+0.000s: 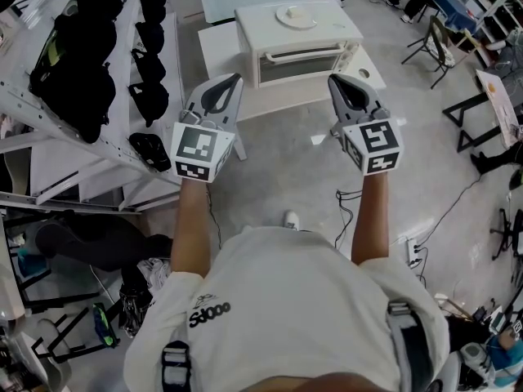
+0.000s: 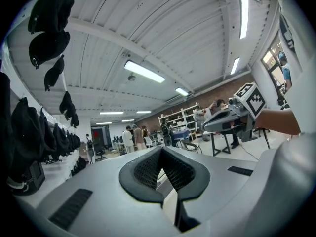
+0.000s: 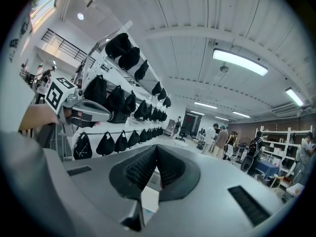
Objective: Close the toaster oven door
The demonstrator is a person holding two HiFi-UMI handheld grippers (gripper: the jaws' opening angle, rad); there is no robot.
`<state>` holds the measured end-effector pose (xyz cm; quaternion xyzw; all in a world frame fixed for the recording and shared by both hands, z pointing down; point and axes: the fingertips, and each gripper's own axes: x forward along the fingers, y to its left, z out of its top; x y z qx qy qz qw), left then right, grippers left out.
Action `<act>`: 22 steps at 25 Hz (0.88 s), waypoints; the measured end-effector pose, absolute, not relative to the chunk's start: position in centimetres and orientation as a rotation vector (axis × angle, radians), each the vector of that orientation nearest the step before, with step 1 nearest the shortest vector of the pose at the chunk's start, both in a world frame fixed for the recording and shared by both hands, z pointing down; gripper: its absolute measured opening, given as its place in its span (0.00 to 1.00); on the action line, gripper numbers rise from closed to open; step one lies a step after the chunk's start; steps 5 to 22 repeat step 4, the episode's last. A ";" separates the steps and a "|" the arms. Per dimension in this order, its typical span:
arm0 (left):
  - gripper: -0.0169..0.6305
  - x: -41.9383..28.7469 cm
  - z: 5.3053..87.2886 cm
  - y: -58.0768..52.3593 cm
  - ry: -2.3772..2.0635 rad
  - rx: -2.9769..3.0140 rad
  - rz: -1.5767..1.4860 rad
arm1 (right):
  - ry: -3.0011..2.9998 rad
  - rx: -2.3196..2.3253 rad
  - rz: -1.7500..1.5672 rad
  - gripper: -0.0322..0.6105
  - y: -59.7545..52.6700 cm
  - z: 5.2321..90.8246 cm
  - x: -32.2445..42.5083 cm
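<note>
In both gripper views the toaster oven (image 1: 298, 43) is almost wholly hidden behind the closed jaws.

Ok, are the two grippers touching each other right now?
Apart. The head view shows the left gripper and the right gripper side by side, with a wide strip of floor between them.

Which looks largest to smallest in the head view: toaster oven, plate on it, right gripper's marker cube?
1. toaster oven
2. marker cube, though nearness to the camera enlarges it
3. plate
</note>
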<state>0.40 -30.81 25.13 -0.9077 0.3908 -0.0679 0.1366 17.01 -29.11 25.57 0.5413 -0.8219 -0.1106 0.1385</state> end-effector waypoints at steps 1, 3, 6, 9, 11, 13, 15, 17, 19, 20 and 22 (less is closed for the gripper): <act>0.05 0.5 25.2 -30.8 1.131 -2.629 -0.196 | -2.375 1.566 -0.318 0.06 -29.1 25.7 17.1; 0.05 0.6 25.3 -30.9 1.129 -2.628 -0.196 | -2.373 1.565 -0.318 0.06 -29.1 25.8 17.2; 0.05 0.6 25.3 -30.9 1.128 -2.626 -0.197 | -2.372 1.565 -0.318 0.06 -29.2 25.9 17.3; 0.05 0.6 25.3 -30.9 1.128 -2.626 -0.197 | -2.372 1.565 -0.318 0.06 -29.2 25.9 17.3; 0.05 0.6 25.3 -30.9 1.128 -2.626 -0.197 | -2.372 1.565 -0.318 0.06 -29.2 25.9 17.3; 0.05 0.6 25.3 -30.9 1.128 -2.626 -0.197 | -2.372 1.565 -0.318 0.06 -29.2 25.9 17.3; 0.05 0.6 25.3 -30.9 1.128 -2.626 -0.197 | -2.372 1.565 -0.318 0.06 -29.2 25.9 17.3; 0.05 0.6 25.3 -30.9 1.128 -2.626 -0.197 | -2.372 1.565 -0.318 0.06 -29.2 25.9 17.3; 0.05 0.6 25.3 -30.9 1.128 -2.626 -0.197 | -2.372 1.565 -0.318 0.06 -29.2 25.9 17.3; 0.05 0.6 25.3 -30.9 1.128 -2.626 -0.197 | -2.372 1.565 -0.318 0.06 -29.2 25.9 17.3; 0.05 0.6 25.3 -30.9 1.128 -2.626 -0.197 | -2.372 1.565 -0.318 0.06 -29.2 25.9 17.3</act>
